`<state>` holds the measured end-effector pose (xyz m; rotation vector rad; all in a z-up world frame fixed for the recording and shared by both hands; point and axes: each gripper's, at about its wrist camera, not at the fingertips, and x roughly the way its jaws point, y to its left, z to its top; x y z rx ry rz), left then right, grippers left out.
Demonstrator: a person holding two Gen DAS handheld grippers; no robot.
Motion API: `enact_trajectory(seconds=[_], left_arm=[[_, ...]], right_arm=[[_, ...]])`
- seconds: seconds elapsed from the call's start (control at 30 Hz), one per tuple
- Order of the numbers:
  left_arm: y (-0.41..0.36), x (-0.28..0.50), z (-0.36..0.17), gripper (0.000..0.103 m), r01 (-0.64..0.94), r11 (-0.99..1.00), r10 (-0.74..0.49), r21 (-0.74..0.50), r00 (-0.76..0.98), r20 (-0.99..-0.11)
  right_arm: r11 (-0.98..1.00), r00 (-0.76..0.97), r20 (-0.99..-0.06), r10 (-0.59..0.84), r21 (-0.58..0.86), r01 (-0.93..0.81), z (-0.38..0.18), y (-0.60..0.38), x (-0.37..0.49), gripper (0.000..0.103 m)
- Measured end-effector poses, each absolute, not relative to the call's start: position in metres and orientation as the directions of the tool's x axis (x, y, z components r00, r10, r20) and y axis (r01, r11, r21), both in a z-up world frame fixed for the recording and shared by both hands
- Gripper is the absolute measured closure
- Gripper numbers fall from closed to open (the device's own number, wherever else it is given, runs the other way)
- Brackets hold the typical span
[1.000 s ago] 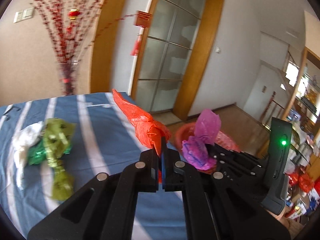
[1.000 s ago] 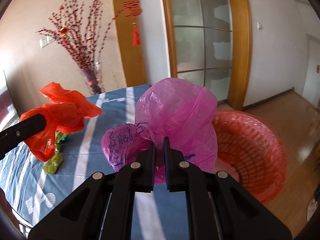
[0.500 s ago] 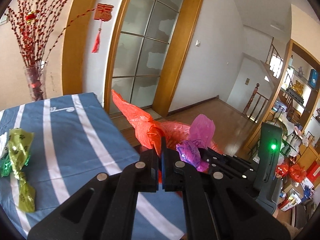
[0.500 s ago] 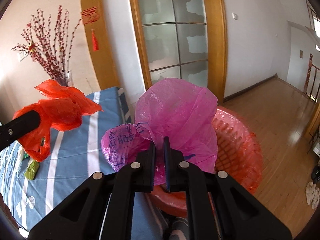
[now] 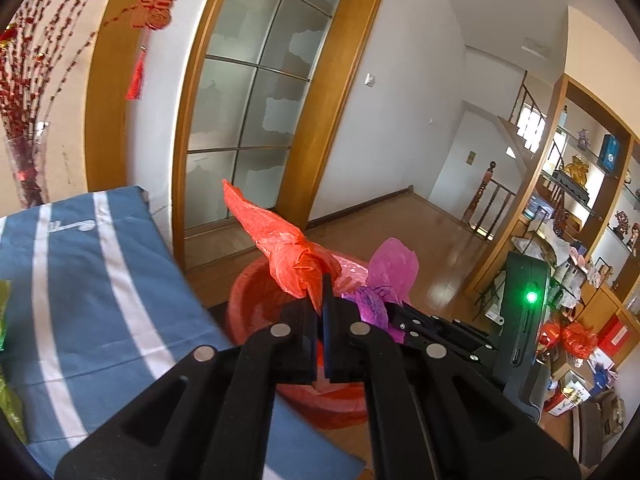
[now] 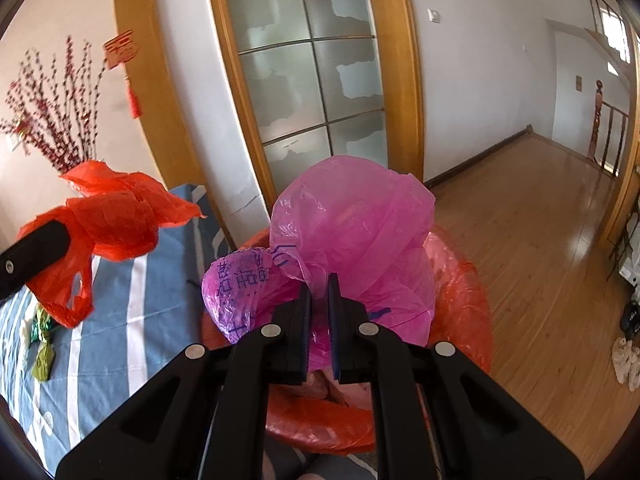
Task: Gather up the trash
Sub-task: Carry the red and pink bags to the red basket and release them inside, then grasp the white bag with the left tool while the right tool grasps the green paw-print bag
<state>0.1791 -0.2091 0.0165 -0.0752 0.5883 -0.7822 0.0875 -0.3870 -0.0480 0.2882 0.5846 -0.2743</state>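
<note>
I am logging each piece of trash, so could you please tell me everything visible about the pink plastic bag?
The pink plastic bag is thin, translucent, crinkled film with dark blue printed characters on a bulging lobe at its left. It is bunched up, pinched from below in the shut right gripper and puffing upward above the tips. It hangs in the air over the red basket, beside the blue striped table. Only the gripper visibly touches it.

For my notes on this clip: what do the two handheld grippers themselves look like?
Both grippers are matte black. The left gripper and the right gripper each have two flat fingers with blue pads on their inner faces, carried on angular linkage arms with triangular cut-outs and round silver pivot pins. In the left wrist view, the right gripper's body carries a black upright module with a green light.
</note>
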Motion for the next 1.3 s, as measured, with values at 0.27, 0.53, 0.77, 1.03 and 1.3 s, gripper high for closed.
enact_trajectory(seconds=[0.27, 0.53, 0.77, 1.03, 1.3], left_arm=[[-0.247, 0.195, -0.003, 0.100, 0.644, 0.693, -0.703, -0.324, 0.502, -0.505], [-0.263, 0.213, -0.019, 0.093, 0.622, 0.695, -0.697, -0.360, 0.459, -0.551], [-0.245, 0.219, -0.026, 0.072, 0.583, 0.719, -0.677, -0.378, 0.466, -0.570], [-0.196, 0.208, -0.021, 0.049, 0.522, 0.803, -0.579, -0.288, 0.566, -0.587], [-0.095, 0.193, -0.017, 0.039, 0.341, 0.919, -0.388, -0.198, 0.695, -0.605]], right_arm=[[0.902, 0.793, -0.585, -0.168, 0.233, 0.363, -0.052, -0.416, 0.097, 0.094], [0.893, 0.787, -0.601, -0.140, 0.267, 0.363, -0.061, -0.431, 0.105, 0.087], [0.885, 0.779, -0.612, -0.140, 0.275, 0.376, -0.065, -0.435, 0.097, 0.068], [0.897, 0.795, -0.575, -0.192, 0.226, 0.380, -0.048, -0.417, 0.085, 0.040], [0.944, 0.834, -0.538, -0.120, 0.198, 0.264, -0.032, -0.363, 0.087, 0.032]])
